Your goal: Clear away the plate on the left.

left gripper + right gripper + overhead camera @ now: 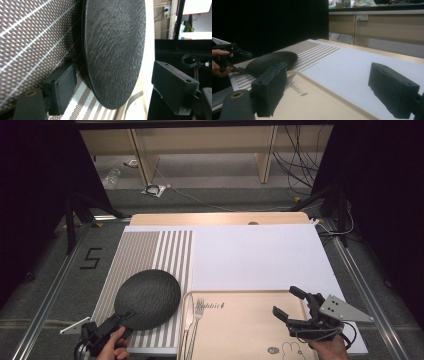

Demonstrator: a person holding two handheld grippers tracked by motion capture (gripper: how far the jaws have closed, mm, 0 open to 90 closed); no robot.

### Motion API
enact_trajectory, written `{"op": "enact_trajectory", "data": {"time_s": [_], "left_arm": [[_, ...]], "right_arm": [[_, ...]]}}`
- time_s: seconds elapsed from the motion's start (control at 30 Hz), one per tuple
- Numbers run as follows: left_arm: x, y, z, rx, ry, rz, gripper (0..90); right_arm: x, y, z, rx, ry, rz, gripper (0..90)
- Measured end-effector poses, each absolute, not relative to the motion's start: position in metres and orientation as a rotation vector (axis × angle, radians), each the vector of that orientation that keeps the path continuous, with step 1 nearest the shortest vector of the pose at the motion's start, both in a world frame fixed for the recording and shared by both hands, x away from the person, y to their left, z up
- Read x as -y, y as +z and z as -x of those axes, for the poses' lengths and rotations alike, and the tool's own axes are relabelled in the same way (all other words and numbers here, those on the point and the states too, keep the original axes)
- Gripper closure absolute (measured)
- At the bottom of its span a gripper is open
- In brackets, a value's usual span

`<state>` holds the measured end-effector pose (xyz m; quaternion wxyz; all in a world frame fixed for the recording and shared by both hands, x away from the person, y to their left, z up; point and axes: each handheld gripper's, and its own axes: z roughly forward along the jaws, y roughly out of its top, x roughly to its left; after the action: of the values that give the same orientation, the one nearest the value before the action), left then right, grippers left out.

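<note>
Both pads either side of black plate (pixel 148 298) rim at placemat (pixel 150 251) near edge; close left hand-held gripper (pixel 118 319), now wide and empty, squarely.

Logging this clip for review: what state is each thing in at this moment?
Black plate: upside down on the striped placemat, its rim between the open left gripper.
Tray: flat on the table, no dishes on it.
Fork: lying at the tray's left edge.
Right gripper: open, holding nothing, above the tray.

One dark round plate (pixel 148 298), one striped placemat (pixel 150 255), one beige tray (pixel 245 325), one fork (pixel 198 312), one knife (pixel 188 317).
</note>
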<state>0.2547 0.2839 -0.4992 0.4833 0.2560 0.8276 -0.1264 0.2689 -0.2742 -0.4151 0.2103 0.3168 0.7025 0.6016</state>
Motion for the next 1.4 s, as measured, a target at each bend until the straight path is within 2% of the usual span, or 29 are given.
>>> {"op": "enact_trajectory", "data": {"time_s": [0.57, 0.77, 1.1, 1.4], "left_arm": [[-0.273, -0.512, -0.251, -1.995, -0.363, -0.414, 44.3], [-0.270, -0.515, -0.250, -2.011, -0.345, -0.370, 52.1], [-0.267, -0.519, -0.251, -2.016, -0.345, -0.341, 57.6], [-0.267, -0.523, -0.251, -2.038, -0.343, -0.352, 70.8]], "right_arm": [[0.273, -0.416, -0.270, -1.954, 1.677, -0.878, 16.4], [0.273, -0.416, -0.269, -1.954, 1.676, -0.878, 16.4], [0.273, -0.416, -0.270, -1.955, 1.677, -0.876, 16.4], [0.273, -0.416, -0.269, -1.956, 1.674, -0.879, 16.4]]}}
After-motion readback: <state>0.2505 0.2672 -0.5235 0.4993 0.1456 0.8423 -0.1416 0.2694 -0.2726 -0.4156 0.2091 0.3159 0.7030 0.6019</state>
